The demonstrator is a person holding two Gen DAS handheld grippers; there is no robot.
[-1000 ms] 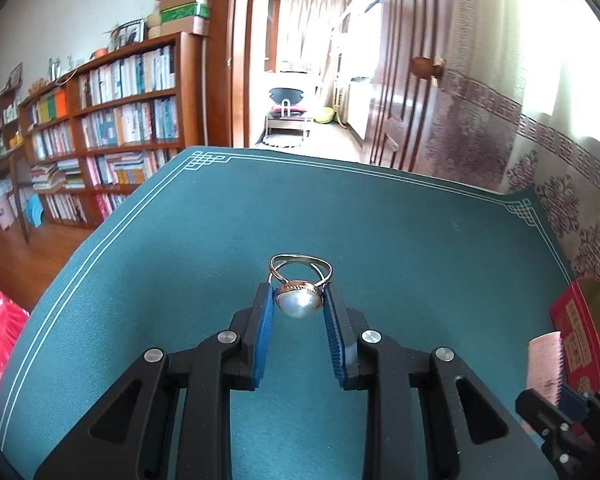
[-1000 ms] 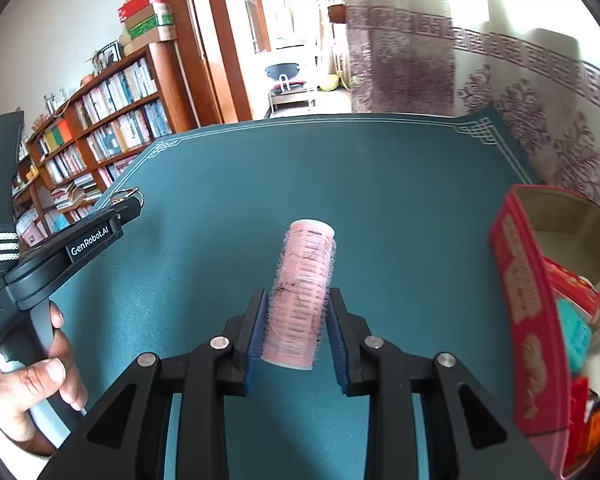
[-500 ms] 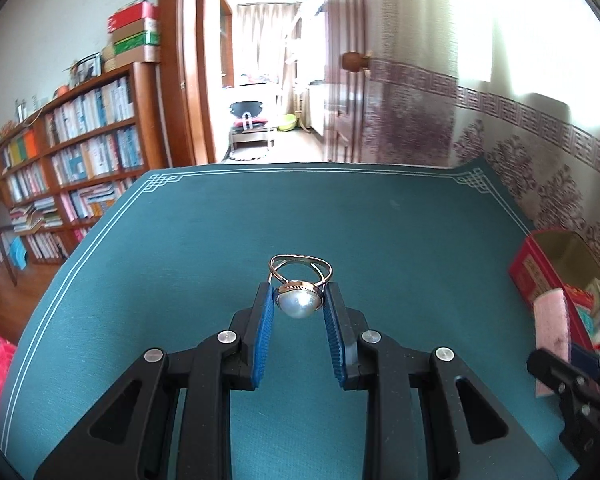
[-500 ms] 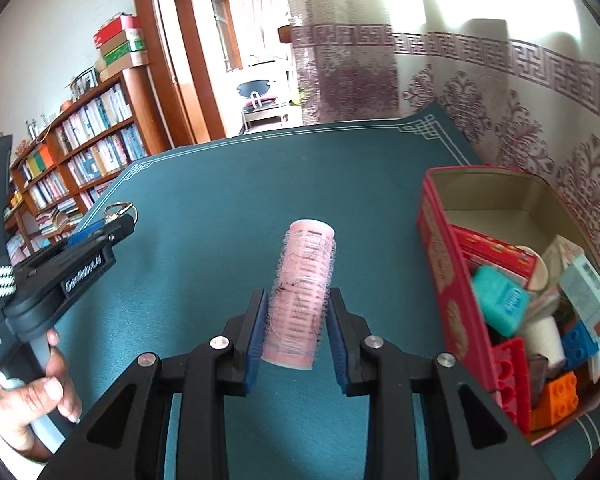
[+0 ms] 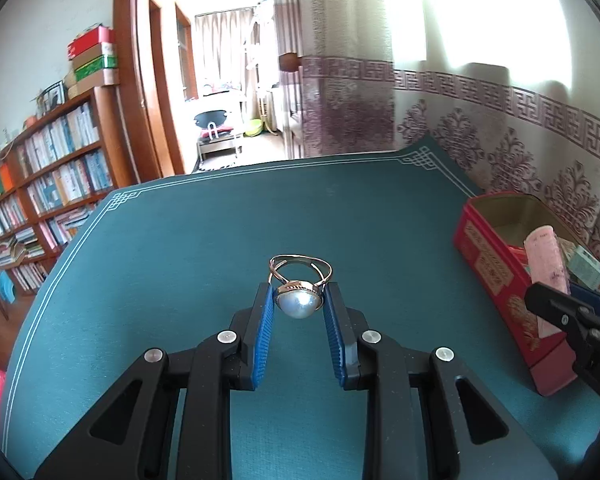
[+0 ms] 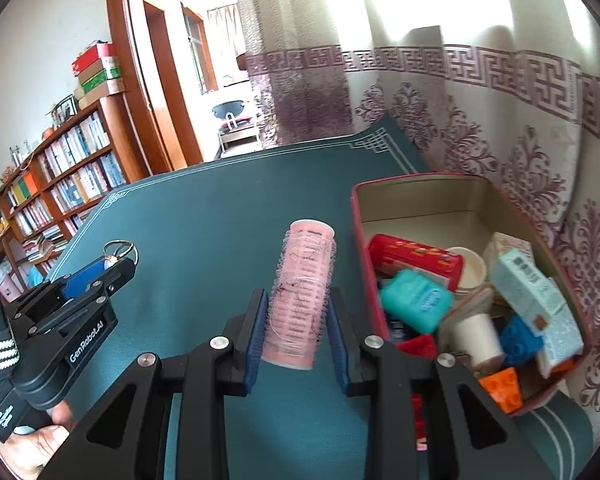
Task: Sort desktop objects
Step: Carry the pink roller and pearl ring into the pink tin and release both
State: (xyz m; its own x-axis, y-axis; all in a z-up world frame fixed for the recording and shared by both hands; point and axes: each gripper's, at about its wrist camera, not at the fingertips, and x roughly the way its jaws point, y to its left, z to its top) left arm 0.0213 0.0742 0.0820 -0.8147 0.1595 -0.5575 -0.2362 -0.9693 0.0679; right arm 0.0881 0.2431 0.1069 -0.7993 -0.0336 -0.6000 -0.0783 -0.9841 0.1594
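Observation:
My left gripper (image 5: 299, 294) is shut on a gold ring with a large pearl (image 5: 299, 303), held above the teal table mat (image 5: 204, 248). My right gripper (image 6: 298, 300) is shut on a pink hair roller (image 6: 302, 292), just left of the open red tin box (image 6: 364, 248). The box holds several items: a teal packet, paper cups, cartons and toy bricks. In the left wrist view the roller (image 5: 546, 264) and the red tin (image 5: 496, 264) show at the right edge. The left gripper with the ring (image 6: 118, 249) appears at the left of the right wrist view.
A patterned curtain (image 6: 500, 128) hangs close behind the table's far right edge. A wooden bookshelf (image 5: 48, 176) stands to the left, and an open doorway (image 5: 220, 92) lies beyond the table. A hand (image 6: 36, 444) grips the left tool's handle at the lower left.
Both grippers have swung to the right across the mat with their loads. The red tin has come further into both views and now lies right beside the roller.

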